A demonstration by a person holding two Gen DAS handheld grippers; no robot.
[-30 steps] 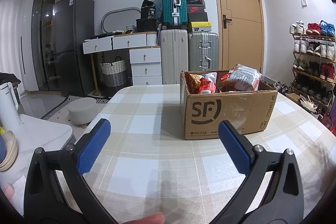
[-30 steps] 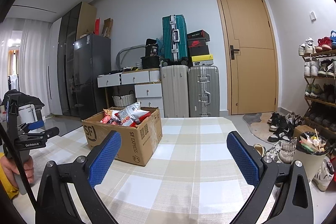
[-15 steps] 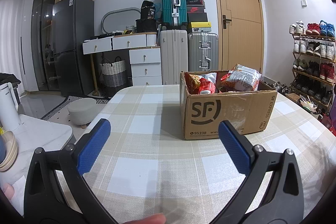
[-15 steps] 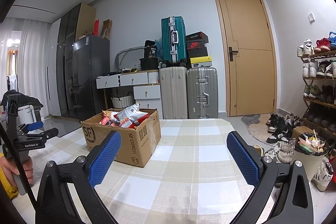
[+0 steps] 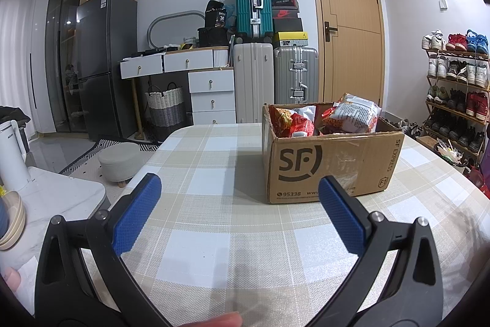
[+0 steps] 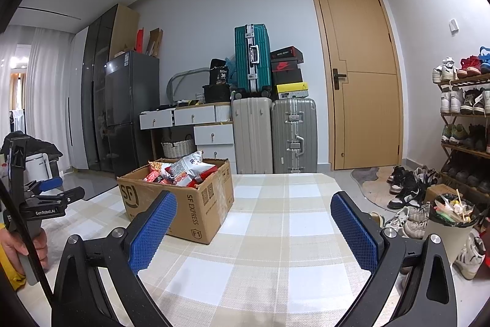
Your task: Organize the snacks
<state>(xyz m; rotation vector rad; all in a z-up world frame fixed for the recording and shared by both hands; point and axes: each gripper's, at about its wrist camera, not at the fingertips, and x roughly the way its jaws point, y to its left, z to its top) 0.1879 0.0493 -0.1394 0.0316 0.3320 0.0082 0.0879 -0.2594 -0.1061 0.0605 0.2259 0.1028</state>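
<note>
Probably light, crinkly and slippery, the snack bags [image 5: 352,112] in the box [image 5: 330,164], frame centre-right, want pinching at a seam; left gripper [image 5: 239,210] and right gripper [image 6: 254,227] gape wide, empty.

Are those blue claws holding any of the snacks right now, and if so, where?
No. The left claw and right claw are both open and empty; the snack packets sit untouched in the cardboard box.

A matt corrugated cardboard box [image 5: 333,164], patched with glossy clear tape, holds shiny crinkled foil snack packets [image 5: 352,114]. Woven checked cloth [image 5: 214,204] covers the bench. Each tool's pads [image 6: 153,232] look like knurled blue rubber on matt black plastic.
</note>
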